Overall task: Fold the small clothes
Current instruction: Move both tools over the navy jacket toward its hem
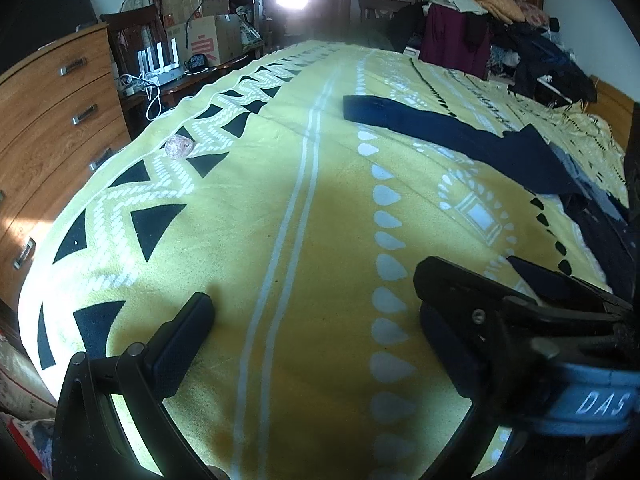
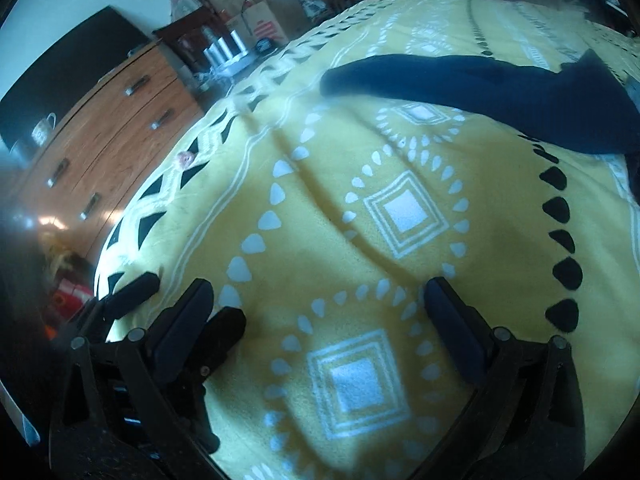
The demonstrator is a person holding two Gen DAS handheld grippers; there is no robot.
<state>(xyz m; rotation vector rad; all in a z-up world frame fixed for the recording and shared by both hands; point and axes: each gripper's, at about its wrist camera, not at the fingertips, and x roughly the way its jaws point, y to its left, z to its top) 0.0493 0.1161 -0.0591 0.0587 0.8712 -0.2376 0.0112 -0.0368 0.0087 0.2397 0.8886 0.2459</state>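
Big yellow patterned blanket [image 1: 304,240] fills the bed, one of it, and lying across its far right side is the dark navy garment [image 1: 460,136], stretched long and flat with a narrow end pointing left and a wider end running off toward the right edge. Just one such garment can be made out clearly; a darker fabric patch shows low at the right of the left wrist view, and whether it is the same piece cannot be told. It looks soft, light and limp, likely to sag and drag on the fleece, so a pinch at the narrow end or a corner hem seems the best hold. Left gripper [image 1: 316,300], fingers spread wide, holding nothing, over bare blanket. Right gripper [image 2: 320,292], likewise spread and empty, the garment well ahead of it. Two grippers, then. One wooden dresser [image 1: 52,120] at the left. Smallest: one little pinkish lump [image 1: 179,146] near the blanket's left border.
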